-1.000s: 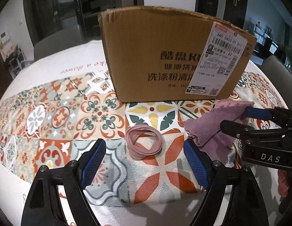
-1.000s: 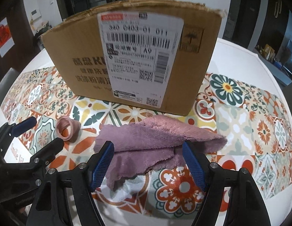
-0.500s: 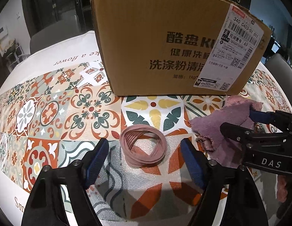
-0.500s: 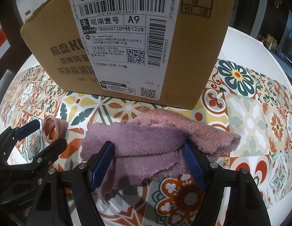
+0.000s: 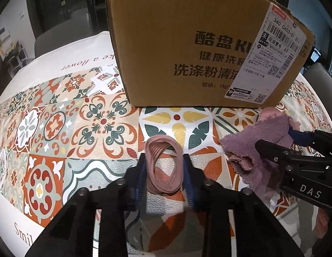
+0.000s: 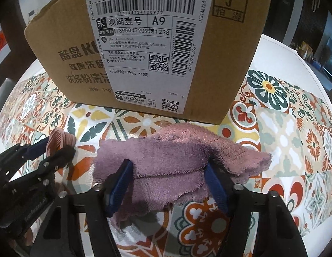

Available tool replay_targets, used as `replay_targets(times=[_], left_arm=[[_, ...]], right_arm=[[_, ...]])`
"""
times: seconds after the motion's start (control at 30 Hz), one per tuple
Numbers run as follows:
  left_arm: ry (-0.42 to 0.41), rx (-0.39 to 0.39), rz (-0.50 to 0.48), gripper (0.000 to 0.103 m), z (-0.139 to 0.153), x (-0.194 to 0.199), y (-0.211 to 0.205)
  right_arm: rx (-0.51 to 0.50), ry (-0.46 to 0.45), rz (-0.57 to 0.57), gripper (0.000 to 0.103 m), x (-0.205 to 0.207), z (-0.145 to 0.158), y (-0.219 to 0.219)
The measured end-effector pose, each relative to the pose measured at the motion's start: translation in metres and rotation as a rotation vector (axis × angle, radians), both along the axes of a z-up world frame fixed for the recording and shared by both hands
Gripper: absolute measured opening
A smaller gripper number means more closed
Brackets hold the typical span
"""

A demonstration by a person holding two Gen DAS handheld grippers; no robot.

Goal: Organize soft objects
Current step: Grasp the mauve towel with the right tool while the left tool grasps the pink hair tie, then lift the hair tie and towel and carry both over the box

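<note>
A pink elastic headband (image 5: 163,167) is squeezed between the blue pads of my left gripper (image 5: 165,171), which is shut on it just above the patterned tablecloth. It also shows in the right wrist view (image 6: 58,142). A purple fleece cloth (image 6: 176,162) lies bunched in front of the cardboard box (image 6: 157,42). My right gripper (image 6: 169,184) has closed in on the cloth, with both pads pressed into its folds. In the left wrist view the cloth (image 5: 258,147) sits at the right with the right gripper on it.
The tall cardboard box (image 5: 198,49) stands close ahead, its top out of sight. The table (image 5: 48,132) has a tiled floral cover with a white border. Dark chairs and furniture stand beyond the table edge.
Both grippers moved forward toward the box and closed: the left on the headband, squeezing it narrow, the right on the purple cloth.
</note>
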State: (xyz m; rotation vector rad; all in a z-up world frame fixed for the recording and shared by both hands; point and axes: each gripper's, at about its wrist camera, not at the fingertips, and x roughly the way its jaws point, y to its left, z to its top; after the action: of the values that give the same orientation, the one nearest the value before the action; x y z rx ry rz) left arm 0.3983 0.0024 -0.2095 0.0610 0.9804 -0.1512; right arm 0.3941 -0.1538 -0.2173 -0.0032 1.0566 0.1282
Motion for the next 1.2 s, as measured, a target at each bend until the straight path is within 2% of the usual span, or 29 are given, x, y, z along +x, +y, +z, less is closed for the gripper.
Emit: replay_targets(times=[0.03,0.1,0.23,0.3,0.67,1.2], left_arm=[[0.001,-0.004,0.000,0.025,0.000,0.001,0.000],[0.007,-0.017,0.002,0.021,0.000,0.000,0.001],[0.020,-0.042,0.004,0.010,0.000,0.002,0.006],[0.020,-0.045,-0.002,0.010,0.003,0.000,0.008],[-0.052,-0.061,-0.028,0.009,0.038,-0.026,0.006],[-0.171,-0.084,-0.041,0.009,0.093,-0.062,-0.003]], right_arm=[[0.005,0.000,0.006,0.055,0.000,0.001,0.001],[0.013,0.002,0.025,0.038,0.000,0.004,0.006],[0.039,0.014,0.044,0.024,-0.001,0.006,0.014],[0.045,0.019,0.041,0.020,-0.001,0.006,0.015],[0.105,0.010,0.019,0.019,-0.018,0.025,0.006],[0.153,-0.109,0.012,0.019,-0.054,0.082,-0.005]])
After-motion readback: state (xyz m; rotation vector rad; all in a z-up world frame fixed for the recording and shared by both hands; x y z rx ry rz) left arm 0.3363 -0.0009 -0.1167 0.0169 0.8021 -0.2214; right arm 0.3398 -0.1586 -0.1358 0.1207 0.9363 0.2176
